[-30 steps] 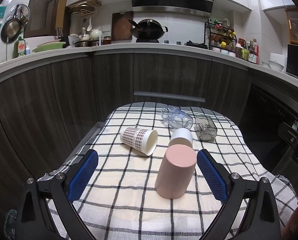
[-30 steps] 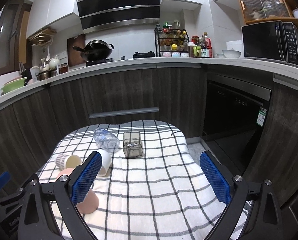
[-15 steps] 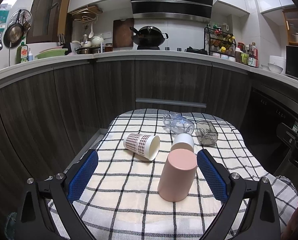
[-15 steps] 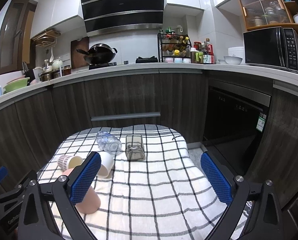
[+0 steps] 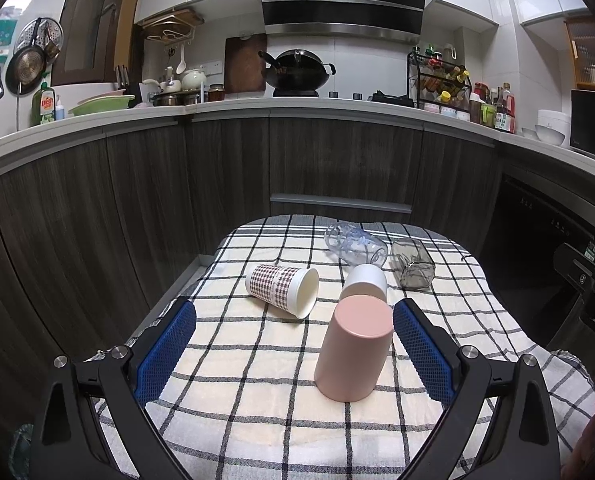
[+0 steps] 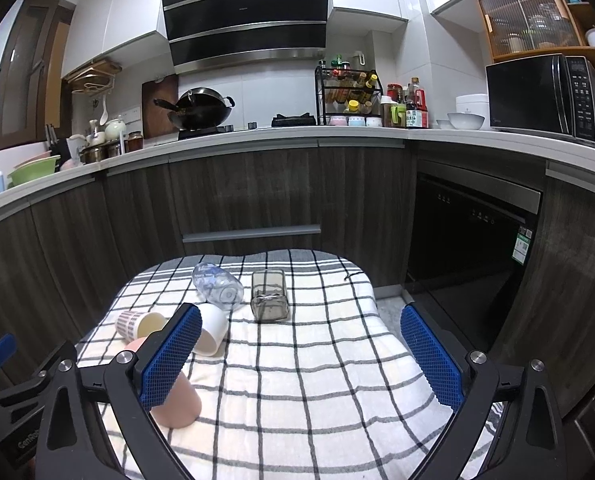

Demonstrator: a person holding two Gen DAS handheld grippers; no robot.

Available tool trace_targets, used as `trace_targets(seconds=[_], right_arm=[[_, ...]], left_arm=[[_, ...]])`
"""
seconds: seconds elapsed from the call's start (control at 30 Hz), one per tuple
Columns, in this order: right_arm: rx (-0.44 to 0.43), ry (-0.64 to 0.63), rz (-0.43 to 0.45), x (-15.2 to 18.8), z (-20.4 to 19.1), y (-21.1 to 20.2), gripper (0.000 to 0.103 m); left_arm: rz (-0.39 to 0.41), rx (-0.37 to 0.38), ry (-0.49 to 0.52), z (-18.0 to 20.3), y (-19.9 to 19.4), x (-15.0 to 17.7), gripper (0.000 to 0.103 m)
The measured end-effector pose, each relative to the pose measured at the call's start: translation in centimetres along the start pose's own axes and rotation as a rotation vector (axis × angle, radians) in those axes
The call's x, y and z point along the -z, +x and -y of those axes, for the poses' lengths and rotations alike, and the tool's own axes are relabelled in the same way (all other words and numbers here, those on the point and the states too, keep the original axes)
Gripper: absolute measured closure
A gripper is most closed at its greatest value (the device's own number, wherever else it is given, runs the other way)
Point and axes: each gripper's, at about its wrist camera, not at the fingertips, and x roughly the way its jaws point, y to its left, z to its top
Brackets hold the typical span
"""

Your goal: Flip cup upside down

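Note:
A pink cup (image 5: pixel 353 354) stands upside down on the checked cloth (image 5: pixel 237 360), between my left gripper's open blue fingers, nearer the right one. In the right wrist view the pink cup (image 6: pixel 179 404) is partly hidden behind the left finger. A checked paper cup (image 5: pixel 283 289) lies on its side, mouth to the right. A white cup (image 5: pixel 364 283) lies on its side behind the pink one. My left gripper (image 5: pixel 295 350) is open and empty. My right gripper (image 6: pixel 297 354) is open and empty above the cloth's right part.
A clear plastic cup (image 5: pixel 355 242) and a grey glass tumbler (image 5: pixel 413 265) lie on their sides at the far end of the cloth. Dark cabinets (image 5: pixel 337 160) and a counter curve behind. A dishwasher front (image 6: pixel 469 232) stands on the right.
Both grippers have drawn back and risen slightly, so the table looks lower and farther. No cup has moved.

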Motion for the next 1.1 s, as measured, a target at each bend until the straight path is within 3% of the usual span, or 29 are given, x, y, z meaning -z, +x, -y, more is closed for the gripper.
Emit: trace_targets(seconds=[1.1], right_arm=[[-0.001,-0.001,-0.004,0.11,-0.16,0.01,0.003]], left_arm=[[-0.032,0.011,-0.006,0.20,0.82,0.64,0.000]])
